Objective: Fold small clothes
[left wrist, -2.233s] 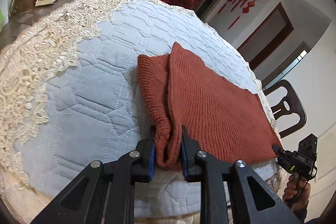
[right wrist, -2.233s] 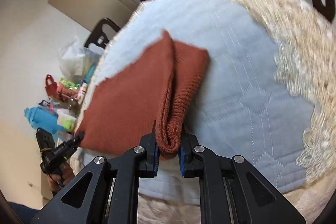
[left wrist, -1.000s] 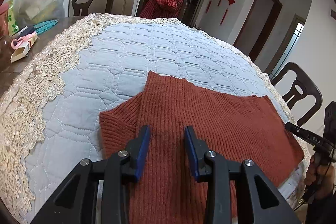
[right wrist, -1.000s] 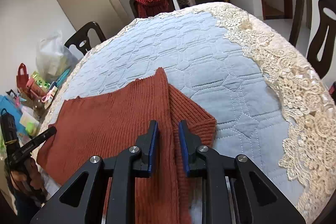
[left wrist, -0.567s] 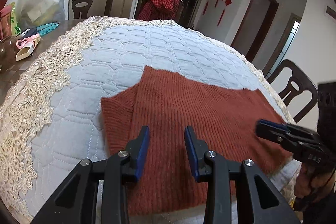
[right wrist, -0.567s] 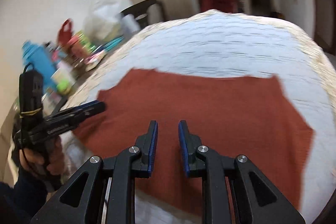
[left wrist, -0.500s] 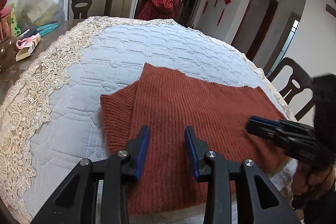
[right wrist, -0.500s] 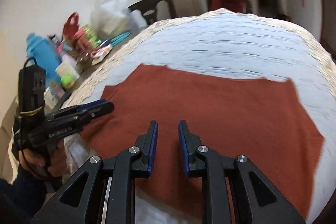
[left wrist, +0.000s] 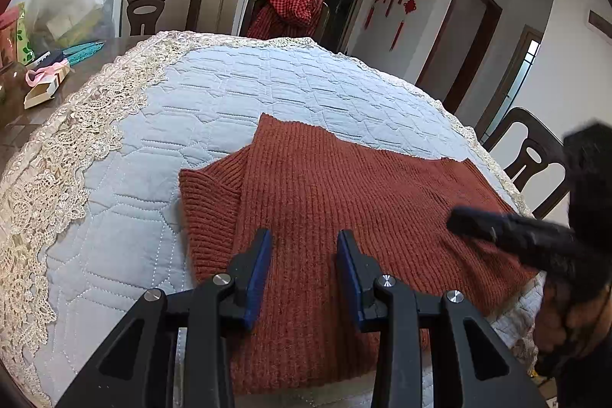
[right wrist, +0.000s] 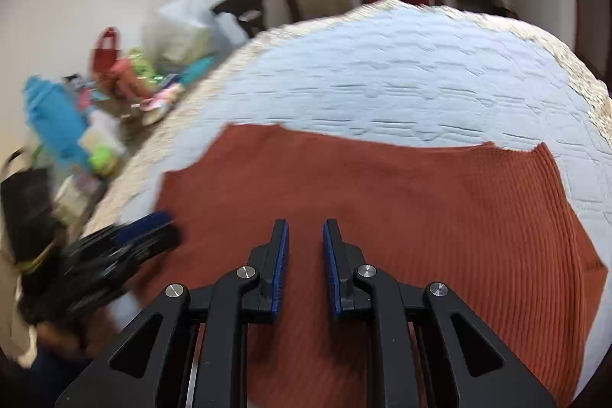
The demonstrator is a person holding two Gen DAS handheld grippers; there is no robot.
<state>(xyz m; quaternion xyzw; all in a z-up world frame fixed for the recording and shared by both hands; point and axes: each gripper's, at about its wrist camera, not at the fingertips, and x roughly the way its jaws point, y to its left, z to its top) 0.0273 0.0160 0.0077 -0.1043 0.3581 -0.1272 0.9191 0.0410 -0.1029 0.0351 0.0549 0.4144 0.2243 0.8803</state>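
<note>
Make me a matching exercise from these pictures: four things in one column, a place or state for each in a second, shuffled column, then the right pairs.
1. rust sweater
2. checked cloth
3. left claw
4. lace border

A. draped over a chair back
B. open, nothing between its fingers
C. lying flat on the quilted cover
D. edging the quilted cover

Pairs: 1-C, 2-A, 3-B, 4-D

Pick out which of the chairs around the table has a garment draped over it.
The far chair, with a red checked garment over its back. The chair on the left and the chair on the right are bare.
</note>
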